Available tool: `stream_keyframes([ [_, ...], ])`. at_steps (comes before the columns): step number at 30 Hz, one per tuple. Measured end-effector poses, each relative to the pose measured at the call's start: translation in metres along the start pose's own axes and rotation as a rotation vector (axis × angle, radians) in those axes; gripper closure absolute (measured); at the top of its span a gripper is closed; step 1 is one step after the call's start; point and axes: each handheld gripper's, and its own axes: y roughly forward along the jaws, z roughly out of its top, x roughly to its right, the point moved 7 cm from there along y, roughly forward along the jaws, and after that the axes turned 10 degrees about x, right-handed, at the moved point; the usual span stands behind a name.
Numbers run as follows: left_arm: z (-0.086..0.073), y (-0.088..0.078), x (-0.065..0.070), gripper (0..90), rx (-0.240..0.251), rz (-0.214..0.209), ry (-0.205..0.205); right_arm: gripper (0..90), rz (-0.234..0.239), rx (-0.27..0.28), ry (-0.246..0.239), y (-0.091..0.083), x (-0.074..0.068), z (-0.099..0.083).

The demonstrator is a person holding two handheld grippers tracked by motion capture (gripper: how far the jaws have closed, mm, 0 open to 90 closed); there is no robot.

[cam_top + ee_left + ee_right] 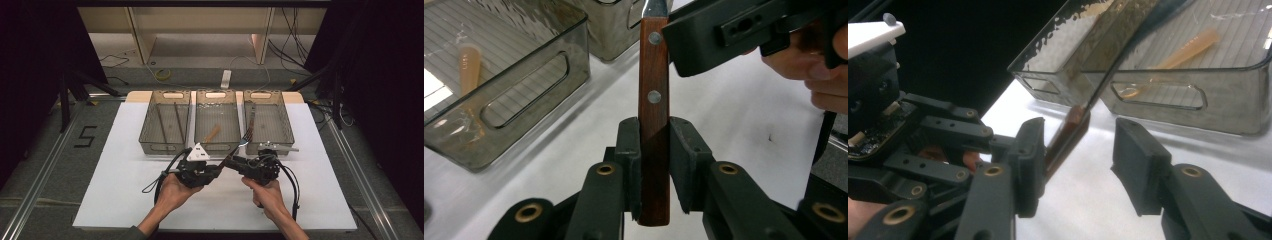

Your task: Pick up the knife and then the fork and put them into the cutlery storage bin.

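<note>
Two grippers met above the white surface [120, 200]: my left gripper [655, 150] clenched the wood-handled steel fork [654, 125]; my right gripper [1078, 150] stood released beside it. Handover apparently pending; right must close first.

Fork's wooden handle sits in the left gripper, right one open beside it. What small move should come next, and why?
Probably back the right gripper away: its jaws stand open around the fork, while the left gripper clamps the handle, so the left one alone can carry it towards a bin.
</note>
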Motion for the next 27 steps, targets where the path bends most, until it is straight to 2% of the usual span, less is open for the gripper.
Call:
stream_keyframes([
  [7, 0.002, -0.001, 0.001, 75.1, 0.016, 0.010, 0.021, 62.4, 0.015, -0.006, 0.007, 0.006, -0.002, -0.003],
  [13, 0.001, 0.000, 0.004, 75.1, 0.016, 0.000, 0.020, 67.2, 0.055, -0.004, 0.039, 0.009, -0.006, -0.003],
  [16, 0.000, 0.000, 0.004, 75.1, 0.022, -0.003, 0.022, 72.2, 0.047, -0.001, 0.045, 0.010, -0.004, -0.004],
  [20, 0.000, 0.001, 0.004, 75.0, 0.030, -0.009, 0.039, 77.5, 0.081, 0.002, 0.076, 0.009, -0.006, -0.002],
  [22, 0.000, 0.001, 0.005, 74.9, 0.034, -0.010, 0.037, 79.5, 0.100, 0.003, 0.078, 0.009, -0.008, -0.002],
  [24, 0.000, 0.001, 0.005, 74.8, 0.035, -0.009, 0.043, 80.0, 0.098, 0.004, 0.076, 0.008, -0.009, -0.002],
  [27, 0.001, 0.001, 0.005, 73.6, 0.037, -0.019, 0.027, 80.6, 0.106, 0.006, 0.077, 0.007, -0.009, 0.000],
])
